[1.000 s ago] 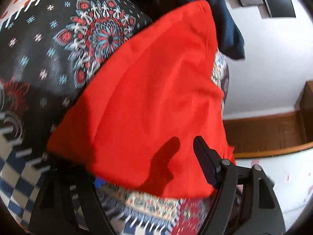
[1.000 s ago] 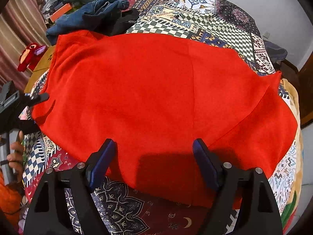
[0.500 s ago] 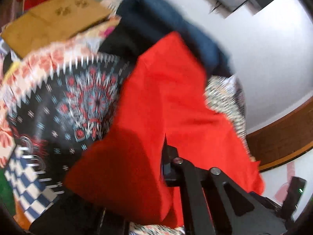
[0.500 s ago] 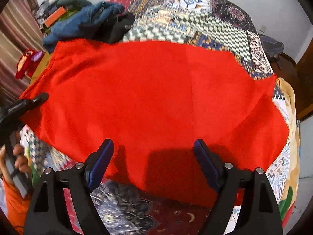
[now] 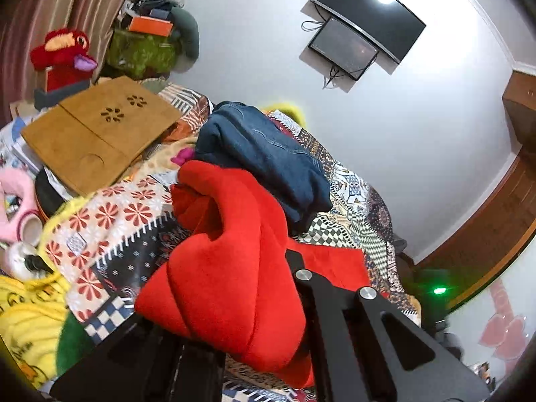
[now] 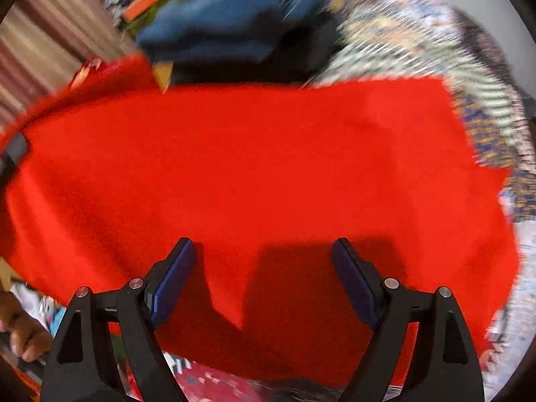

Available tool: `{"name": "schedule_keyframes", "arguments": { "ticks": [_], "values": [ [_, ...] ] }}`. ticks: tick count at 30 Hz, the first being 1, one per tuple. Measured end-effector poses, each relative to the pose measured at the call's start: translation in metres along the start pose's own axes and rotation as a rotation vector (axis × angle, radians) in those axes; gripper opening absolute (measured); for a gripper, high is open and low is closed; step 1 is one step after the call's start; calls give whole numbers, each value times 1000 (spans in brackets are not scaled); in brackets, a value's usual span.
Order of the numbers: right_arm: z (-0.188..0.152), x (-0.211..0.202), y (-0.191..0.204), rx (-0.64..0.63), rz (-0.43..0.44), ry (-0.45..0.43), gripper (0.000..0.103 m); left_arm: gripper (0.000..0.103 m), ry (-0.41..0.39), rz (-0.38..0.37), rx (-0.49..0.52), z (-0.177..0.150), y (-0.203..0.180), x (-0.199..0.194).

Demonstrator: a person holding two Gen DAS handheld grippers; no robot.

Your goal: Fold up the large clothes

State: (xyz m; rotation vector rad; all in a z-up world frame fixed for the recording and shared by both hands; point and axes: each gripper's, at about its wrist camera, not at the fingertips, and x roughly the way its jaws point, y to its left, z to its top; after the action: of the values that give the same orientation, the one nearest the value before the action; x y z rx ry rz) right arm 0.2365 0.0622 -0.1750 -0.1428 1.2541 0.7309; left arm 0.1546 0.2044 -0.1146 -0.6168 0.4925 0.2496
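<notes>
Fleece-like red cloth (image 6: 261, 174), soft and matte, lies spread over the patterned quilt (image 5: 134, 231) on the bed, its long axis running left to right across the right wrist view. Its far edge sits just below a heap of dark blue denim (image 6: 227, 23), and its near edge sags in a loose scallop toward the camera. That view is blurred, so finer texture cannot be told.

One end of the cloth is bunched and lifted off the quilt. The left gripper (image 5: 268, 294) is clamped on it, fingers together with the red fabric pinched between them; the cloth drapes over the black frame in thick rounded folds and trails away toward the denim (image 5: 264, 160), which lies just beyond it on the quilt. The gripper's jaws have just been closing, and the cloth is between them.

The right gripper (image 6: 261, 278) hangs over the near edge of the cloth with its blue-padded fingers (image 6: 174, 284) wide apart, nothing pinched between them.

Left of the denim a flat brown board (image 5: 97, 134) with cut-out flower holes rests on the bed, and a red plush toy (image 5: 63, 60) sits behind it. Two dark flat screens (image 5: 365, 23) hang on the white wall above the denim.
</notes>
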Motion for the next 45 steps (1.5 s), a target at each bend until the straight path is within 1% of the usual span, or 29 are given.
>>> {"name": "schedule_keyframes", "arguments": {
  "ticks": [2, 4, 6, 9, 12, 13, 15, 16, 18, 20, 21, 22, 23, 24, 25, 26, 28, 30, 31, 33, 34, 35, 36, 37, 39, 41, 42, 43, 45],
  "values": [
    [-4, 12, 7, -21, -29, 6, 84, 3, 26, -12, 5, -4, 1, -1],
    [-6, 16, 12, -69, -62, 7, 84, 3, 55, -10, 20, -6, -2, 3],
    [-8, 9, 11, -104, -42, 8, 82, 3, 63, -13, 44, -8, -14, 7],
    [-13, -14, -9, -67, 11, -25, 82, 3, 63, -43, 79, -3, -39, 13],
    [-22, -55, -50, 36, 40, -120, 82, 3, 60, -87, 143, 1, -82, 24],
    [-26, -66, -62, 64, 41, -148, 82, 3, 61, -108, 178, -1, -104, 31],
    [-39, -97, -99, 146, 11, -223, 82, 3, 74, -147, 241, -8, -140, 43],
    [-45, -109, -112, 177, -13, -250, 82, 3, 97, -174, 279, -17, -165, 53],
    [-56, -132, -141, 242, -72, -302, 82, 3, 144, -217, 346, -38, -199, 72],
    [-64, -149, -168, 308, -125, -334, 82, 3, 240, -229, 419, -70, -230, 102],
    [-70, -157, -182, 342, -146, -343, 82, 3, 310, -241, 448, -88, -241, 118],
    [-77, -163, -195, 376, -161, -350, 82, 3, 362, -239, 470, -102, -246, 129],
    [-78, -166, -202, 399, -167, -354, 82, 3, 433, -236, 489, -119, -249, 142],
    [-86, -171, -213, 427, -173, -358, 82, 3, 521, -242, 506, -138, -250, 157],
    [-90, -173, -217, 441, -176, -358, 82, 3, 579, -241, 508, -149, -249, 166],
    [-96, -176, -219, 450, -178, -357, 82, 4, 632, -239, 502, -160, -245, 172],
    [-98, -175, -223, 453, -181, -352, 82, 10, 681, -235, 503, -171, -239, 175],
    [-98, -177, -215, 444, -179, -351, 82, 25, 685, -248, 527, -175, -237, 164],
    [-95, -176, -211, 435, -173, -350, 82, 28, 678, -262, 545, -174, -236, 155],
    [-94, -178, -204, 415, -160, -352, 82, 39, 627, -270, 597, -166, -232, 131],
    [-89, -177, -198, 399, -150, -354, 82, 42, 601, -266, 622, -164, -232, 122],
    [-91, -179, -195, 388, -143, -356, 82, 48, 558, -252, 660, -158, -229, 109],
    [-84, -177, -186, 366, -130, -359, 82, 52, 513, -239, 688, -154, -223, 97],
    [-85, -177, -182, 351, -120, -360, 82, 54, 475, -224, 702, -146, -222, 92],
    [-77, -173, -168, 314, -101, -359, 82, 65, 388, -171, 729, -132, -211, 76],
    [-65, -168, -150, 262, -88, -356, 82, 71, 321, -121, 736, -118, -194, 66],
    [-60, -165, -142, 239, -87, -355, 82, 72, 309, -101, 738, -113, -188, 66],
    [-56, -161, -136, 221, -87, -350, 82, 73, 302, -64, 736, -108, -177, 69],
    [-48, -150, -124, 179, -89, -331, 82, 73, 325, -15, 714, -103, -161, 80]
  ]
}}
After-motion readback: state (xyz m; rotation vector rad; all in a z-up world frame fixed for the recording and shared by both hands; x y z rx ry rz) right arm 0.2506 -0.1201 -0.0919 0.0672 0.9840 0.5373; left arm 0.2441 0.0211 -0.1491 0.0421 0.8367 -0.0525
